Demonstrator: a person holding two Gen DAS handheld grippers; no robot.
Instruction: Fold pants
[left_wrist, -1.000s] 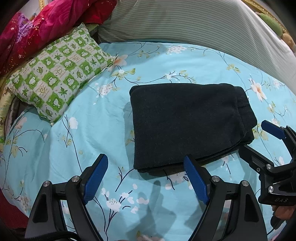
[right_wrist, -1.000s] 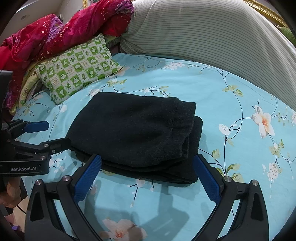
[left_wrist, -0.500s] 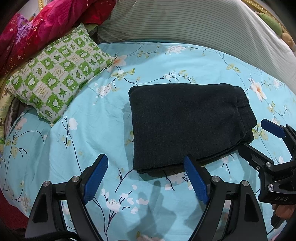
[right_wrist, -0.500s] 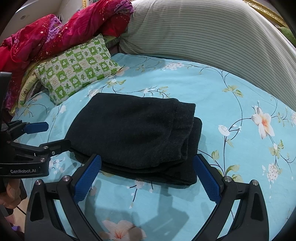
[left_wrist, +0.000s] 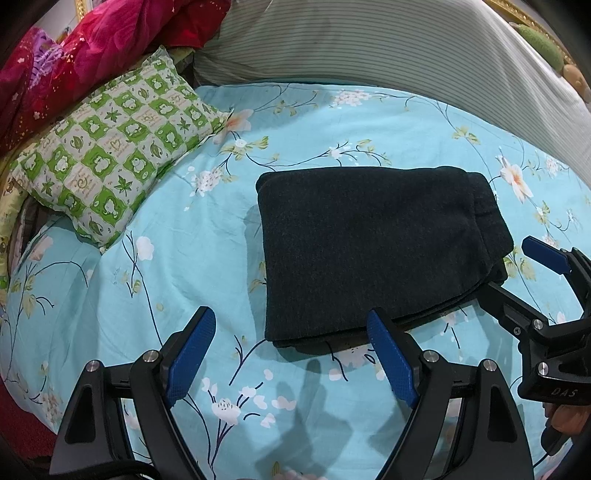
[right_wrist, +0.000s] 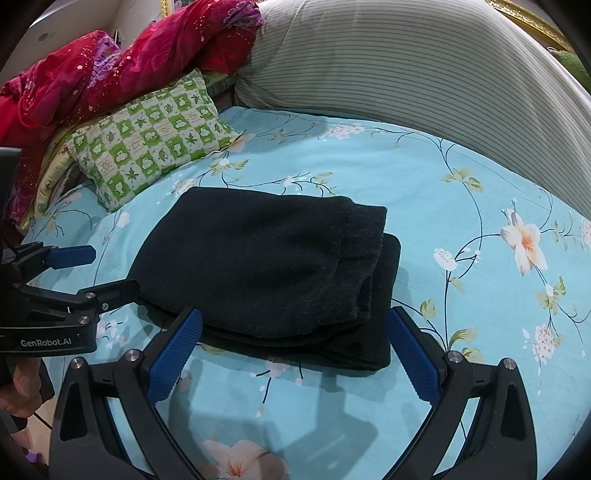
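Observation:
The black pants (left_wrist: 376, 247) lie folded into a compact rectangle on the blue floral bedsheet (left_wrist: 184, 258), and show in the right wrist view too (right_wrist: 266, 266). My left gripper (left_wrist: 291, 354) is open and empty, just in front of the bundle's near left corner. My right gripper (right_wrist: 291, 354) is open and empty, just in front of the bundle's near right edge, where the layered waistband end sits. Each gripper shows in the other's view, the right one (left_wrist: 517, 273) and the left one (right_wrist: 99, 269), both with jaws apart beside the bundle.
A green-and-white checked pillow (left_wrist: 110, 147) lies at the left. A red quilt (right_wrist: 110, 74) is heaped behind it. A large striped cushion (left_wrist: 369, 51) runs along the back. The bed's front edge is near the grippers.
Almost nothing: both grippers stay open in front of the folded pants, with only a slight drift of the views.

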